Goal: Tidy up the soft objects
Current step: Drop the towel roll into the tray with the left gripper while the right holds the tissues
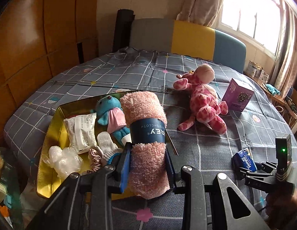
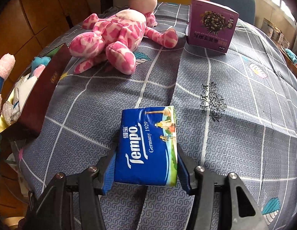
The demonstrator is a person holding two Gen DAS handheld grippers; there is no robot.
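Note:
My left gripper (image 1: 148,153) is shut on a rolled pink dishcloth (image 1: 144,111) with a dark blue paper band. It holds the roll above the right rim of a gold-lined box (image 1: 52,126). Inside the box lie a blue plush toy (image 1: 108,107), a white packet, gloves, a scrunchie and crumpled plastic. My right gripper (image 2: 146,153) is shut on a blue Tempo tissue pack (image 2: 148,145), low over the grey checked bedspread (image 2: 234,134). A pink spotted plush animal (image 2: 117,34) lies on the bed beyond it. The left wrist view shows the same pack (image 1: 244,159) at lower right.
A purple carton (image 2: 211,26) stands upright on the bed, right of the plush animal. The box's dark red outer wall (image 2: 45,88) faces the right gripper. A headboard and a window are at the back, a wooden wardrobe at left, and a cluttered shelf at far right.

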